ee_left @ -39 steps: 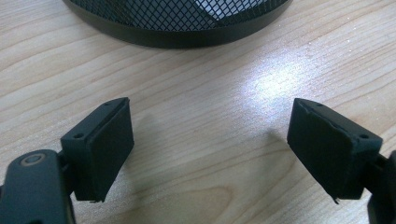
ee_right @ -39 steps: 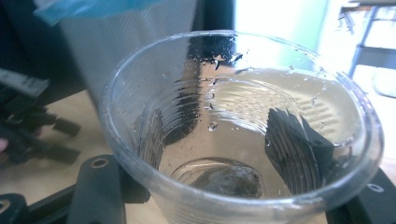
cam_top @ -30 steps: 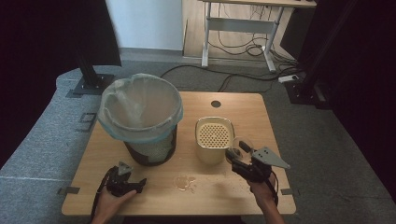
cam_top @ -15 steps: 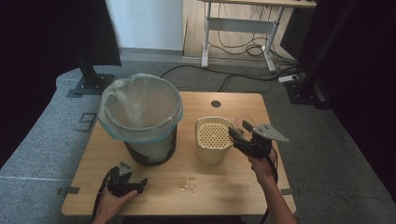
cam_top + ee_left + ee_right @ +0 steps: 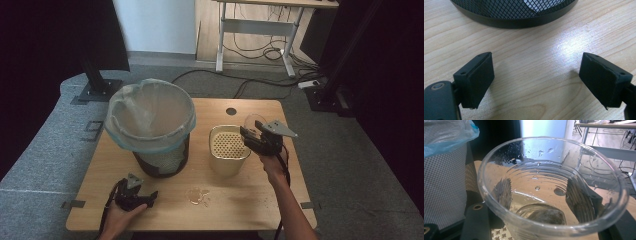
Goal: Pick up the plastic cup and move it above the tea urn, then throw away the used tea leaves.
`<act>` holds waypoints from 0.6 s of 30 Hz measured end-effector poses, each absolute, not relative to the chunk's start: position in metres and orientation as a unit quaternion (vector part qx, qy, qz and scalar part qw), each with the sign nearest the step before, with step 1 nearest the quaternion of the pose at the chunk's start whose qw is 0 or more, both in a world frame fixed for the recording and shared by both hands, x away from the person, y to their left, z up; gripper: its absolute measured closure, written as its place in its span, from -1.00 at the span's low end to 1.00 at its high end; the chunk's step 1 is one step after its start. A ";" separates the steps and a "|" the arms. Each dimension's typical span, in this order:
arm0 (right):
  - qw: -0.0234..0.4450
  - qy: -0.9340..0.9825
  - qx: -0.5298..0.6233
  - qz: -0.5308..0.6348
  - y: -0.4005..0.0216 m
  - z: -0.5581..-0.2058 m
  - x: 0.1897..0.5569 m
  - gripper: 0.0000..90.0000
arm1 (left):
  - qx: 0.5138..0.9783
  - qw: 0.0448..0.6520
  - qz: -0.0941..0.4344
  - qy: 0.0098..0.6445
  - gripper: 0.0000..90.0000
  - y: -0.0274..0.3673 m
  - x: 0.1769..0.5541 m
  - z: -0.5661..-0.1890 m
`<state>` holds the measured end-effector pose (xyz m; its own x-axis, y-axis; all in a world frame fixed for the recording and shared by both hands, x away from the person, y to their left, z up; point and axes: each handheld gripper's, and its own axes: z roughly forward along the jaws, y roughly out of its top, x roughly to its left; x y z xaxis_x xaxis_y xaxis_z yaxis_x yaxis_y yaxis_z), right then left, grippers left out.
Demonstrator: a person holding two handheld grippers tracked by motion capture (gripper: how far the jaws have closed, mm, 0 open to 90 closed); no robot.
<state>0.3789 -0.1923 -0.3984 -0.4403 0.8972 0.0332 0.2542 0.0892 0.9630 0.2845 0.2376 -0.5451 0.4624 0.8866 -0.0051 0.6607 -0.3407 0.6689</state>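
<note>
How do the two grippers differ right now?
The right gripper is raised beside the yellow strainer, shut on a clear plastic cup; the left gripper lies low on the table, jaws wide open and holding nothing. Both have black jaws.

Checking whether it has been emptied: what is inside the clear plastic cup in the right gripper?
Water droplets cling inside the clear plastic cup; a dark lump, maybe a tea bag, sits at the bottom. Its underside is hidden.

A small puddle of spilled liquid [image 5: 198, 195] glistens on the light wooden table [image 5: 240, 210] near its front edge; beyond the table stands a white-legged desk [image 5: 255, 30] with cables beneath
</note>
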 end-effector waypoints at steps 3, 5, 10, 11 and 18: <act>0.322 0.674 0.424 0.512 -0.192 -0.395 0.379 -0.17 | 0.798 0.308 0.183 0.484 -0.73 0.238 0.285 -0.545; 0.325 0.676 0.423 0.509 -0.192 -0.394 0.379 -0.17 | 0.798 0.309 0.182 0.484 -0.74 0.237 0.285 -0.545; 0.359 0.688 0.412 0.478 -0.190 -0.385 0.383 -0.17 | 0.799 0.308 0.182 0.484 -0.75 0.237 0.286 -0.545; 0.367 0.692 0.408 0.469 -0.189 -0.383 0.383 -0.17 | 0.799 0.308 0.182 0.483 -0.75 0.237 0.286 -0.545; 0.421 0.726 0.368 0.400 -0.182 -0.373 0.387 -0.17 | 0.798 0.310 0.182 0.483 -0.75 0.237 0.286 -0.546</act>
<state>0.3874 -0.1819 -0.3727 -0.3753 0.8710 -0.3170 0.1974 0.4093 0.8908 0.2860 0.2367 -0.5456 0.4667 0.8844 -0.0096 0.6593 -0.3406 0.6703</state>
